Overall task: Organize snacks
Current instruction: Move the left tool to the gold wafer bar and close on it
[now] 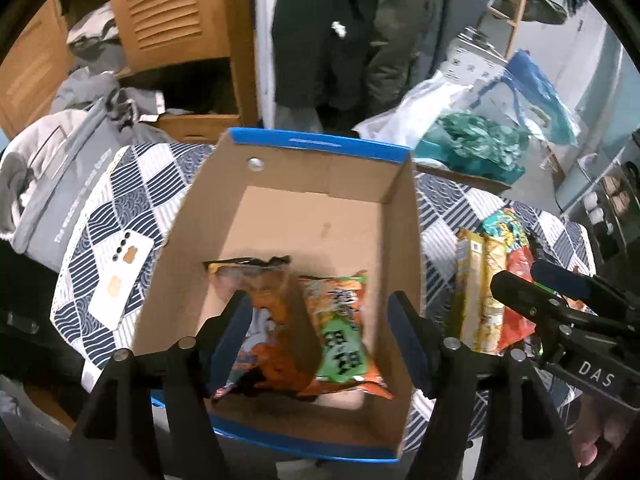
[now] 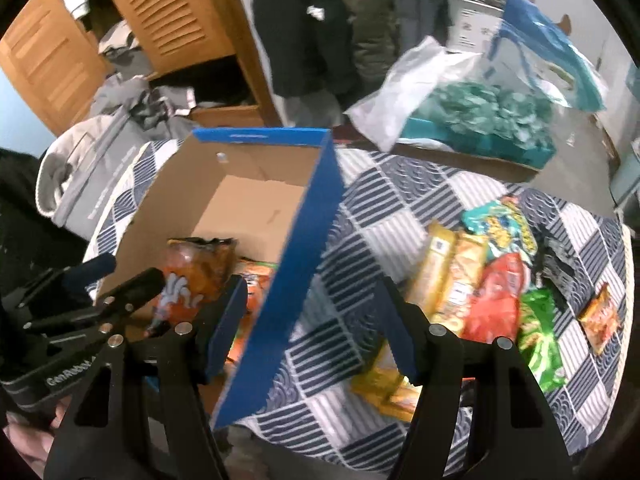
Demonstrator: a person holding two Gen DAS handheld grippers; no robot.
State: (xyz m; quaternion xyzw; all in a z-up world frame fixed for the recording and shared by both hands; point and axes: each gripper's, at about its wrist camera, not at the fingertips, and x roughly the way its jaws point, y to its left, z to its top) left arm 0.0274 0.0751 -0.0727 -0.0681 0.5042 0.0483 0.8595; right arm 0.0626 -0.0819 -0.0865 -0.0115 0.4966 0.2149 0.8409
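Left gripper (image 1: 320,340) is open w/ nothing in it, over 2 snack bags (image 1: 304,320) in the cardboard box (image 1: 276,216). Right gripper (image 2: 312,328) is open & empty too, near the snack pile (image 2: 480,280).

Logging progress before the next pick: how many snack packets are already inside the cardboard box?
2. An orange packet lies at the near left of the cardboard box, and an orange-and-green packet sits right beside it. The box floor beyond them shows bare; nothing looks hidden.

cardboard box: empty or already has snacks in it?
Partly filled. The cardboard box holds two packets, an orange snack bag and a green-and-orange packet, at its near end; the far floor is bare.
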